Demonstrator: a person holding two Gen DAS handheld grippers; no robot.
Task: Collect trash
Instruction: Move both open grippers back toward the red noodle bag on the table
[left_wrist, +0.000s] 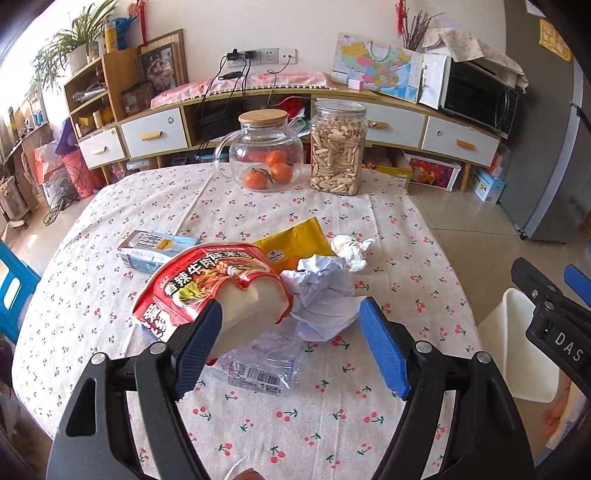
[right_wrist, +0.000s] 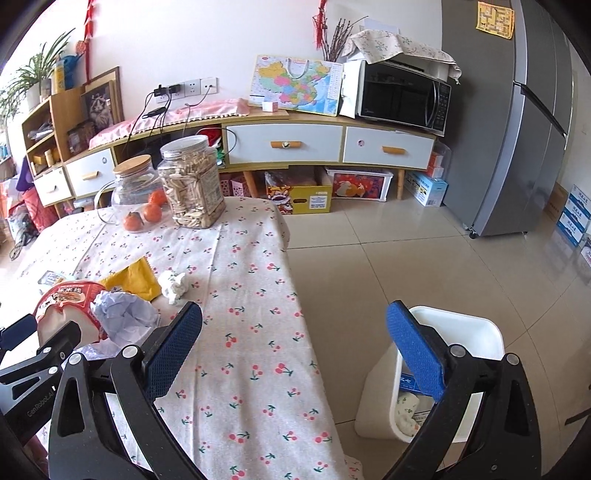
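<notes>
A heap of trash lies on the cherry-print tablecloth (left_wrist: 258, 417): a red noodle cup (left_wrist: 207, 284), a crumpled bluish paper (left_wrist: 321, 295), a yellow wrapper (left_wrist: 295, 240), a white tissue ball (left_wrist: 351, 247), a blue-grey carton (left_wrist: 155, 247) and a clear plastic wrapper (left_wrist: 258, 362). My left gripper (left_wrist: 291, 350) is open, its left finger touching the cup, the paper between the fingers. My right gripper (right_wrist: 295, 354) is open and empty over the table's right edge. A white bin (right_wrist: 461, 350) with some trash stands on the floor beside the table.
A glass jug with oranges (left_wrist: 264, 155) and a jar of biscuit sticks (left_wrist: 338, 147) stand at the table's far side. A long sideboard (right_wrist: 295, 140) with a microwave (right_wrist: 404, 96) runs along the wall. A grey fridge (right_wrist: 517, 122) stands on the right.
</notes>
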